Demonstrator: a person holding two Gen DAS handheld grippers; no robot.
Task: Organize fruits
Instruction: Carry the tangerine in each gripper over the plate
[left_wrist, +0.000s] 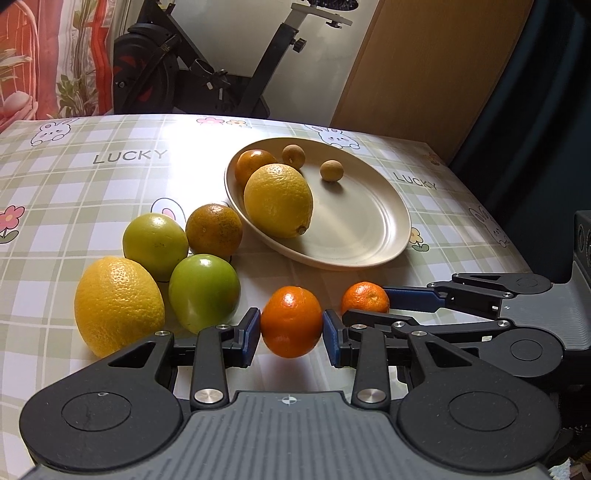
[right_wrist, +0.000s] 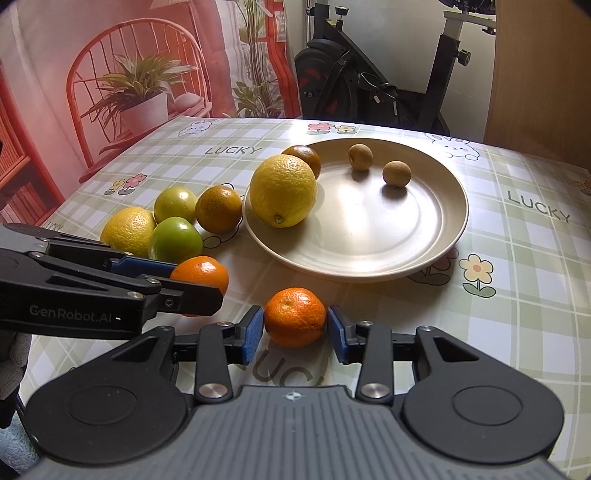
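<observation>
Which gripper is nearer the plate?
Right. The right gripper, shut on a mandarin, sits just before the plate; the left gripper holds its orange farther left.

My left gripper (left_wrist: 291, 328) and my right gripper (right_wrist: 295, 325) sit side by side, both angled downward, each with its blue pads pressed onto something round.

Two close wrist views, shared plate (left_wrist: 391, 236)

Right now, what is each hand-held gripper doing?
Left hand-held gripper: shut on the larger orange.
Right hand-held gripper: shut on the smaller mandarin.
</observation>
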